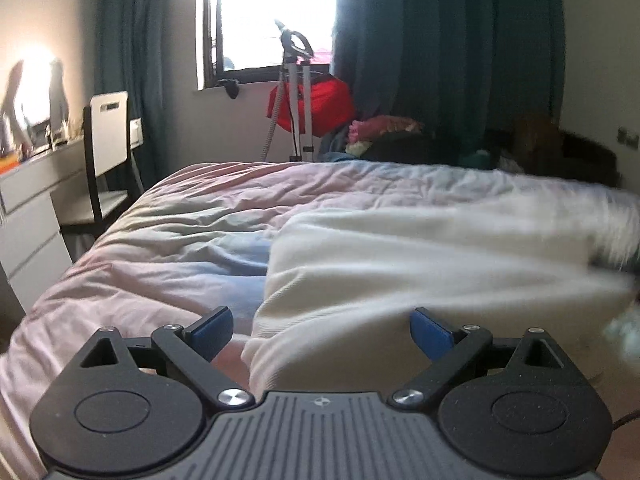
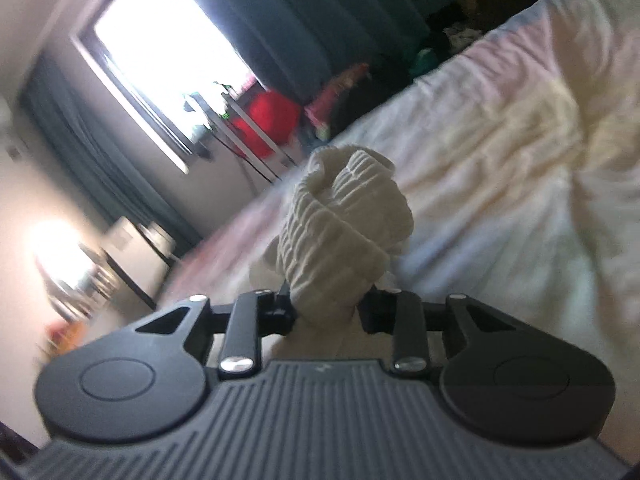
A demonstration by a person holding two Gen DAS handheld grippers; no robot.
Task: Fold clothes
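Observation:
A cream knitted garment [image 1: 420, 264] lies spread on the right half of the bed, its right edge blurred and raised. My left gripper [image 1: 322, 332] hovers low over the garment's near left edge, blue pads [image 1: 210, 330] wide apart with nothing pressed between them. In the right wrist view, a bunched ribbed part of the cream garment [image 2: 340, 232] sticks up out of my right gripper [image 2: 326, 308], whose jaws are closed on the fabric. The rest of the garment [image 2: 500, 152] trails onto the bed to the right. That view is tilted and blurred.
A rumpled pink and pale-blue duvet [image 1: 160, 240] covers the bed. A chair [image 1: 106, 148] and a white dresser [image 1: 32, 216] stand to the left. By the window are a steamer stand [image 1: 298, 92], a red bag [image 1: 324, 104] and a heap of clothes [image 1: 384, 132].

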